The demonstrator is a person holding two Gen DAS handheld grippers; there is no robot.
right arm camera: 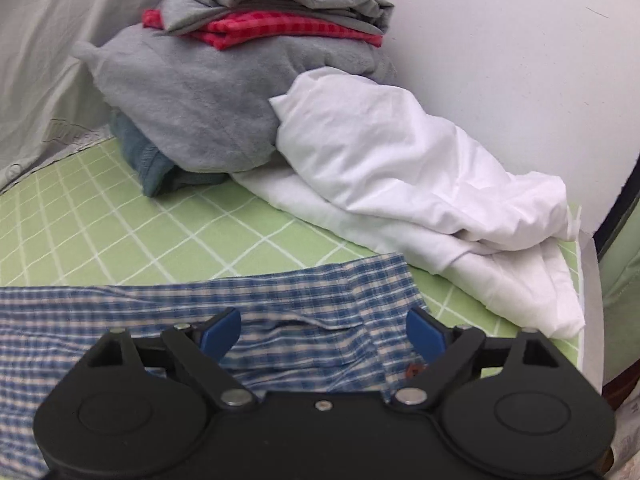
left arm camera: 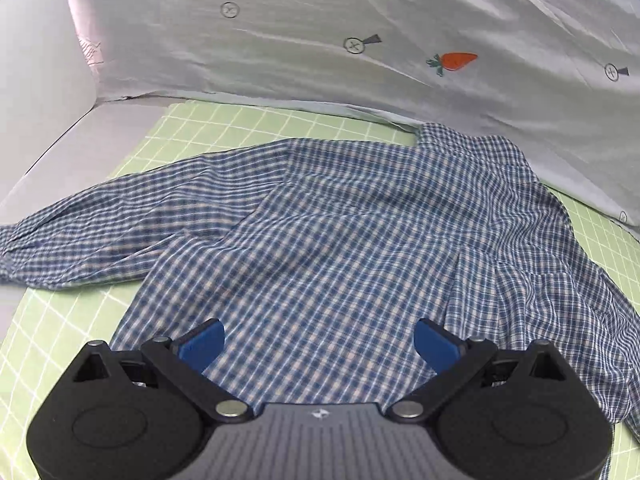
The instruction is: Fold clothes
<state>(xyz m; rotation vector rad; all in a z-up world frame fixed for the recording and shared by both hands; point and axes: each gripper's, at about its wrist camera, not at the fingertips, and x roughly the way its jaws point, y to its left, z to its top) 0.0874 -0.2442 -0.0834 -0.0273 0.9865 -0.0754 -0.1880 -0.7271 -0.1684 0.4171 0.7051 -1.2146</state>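
A blue and white checked shirt [left arm camera: 340, 240] lies spread on the green grid mat [left arm camera: 60, 340], collar toward the far side and one sleeve stretched out to the left. My left gripper [left arm camera: 318, 342] hovers open over the shirt's near hem, nothing between its blue fingers. In the right wrist view the same shirt [right arm camera: 180, 304] lies across the near part of the mat [right arm camera: 100, 220], a pocket or flap showing. My right gripper [right arm camera: 322, 334] is open just above that cloth, holding nothing.
A pale sheet with a carrot print [left arm camera: 452, 62] hangs behind the mat. At the back right stands a pile of folded clothes [right arm camera: 224, 80], grey, red and blue, with crumpled white cloth [right arm camera: 420, 184] beside it. The mat's right edge [right arm camera: 584, 280] is near.
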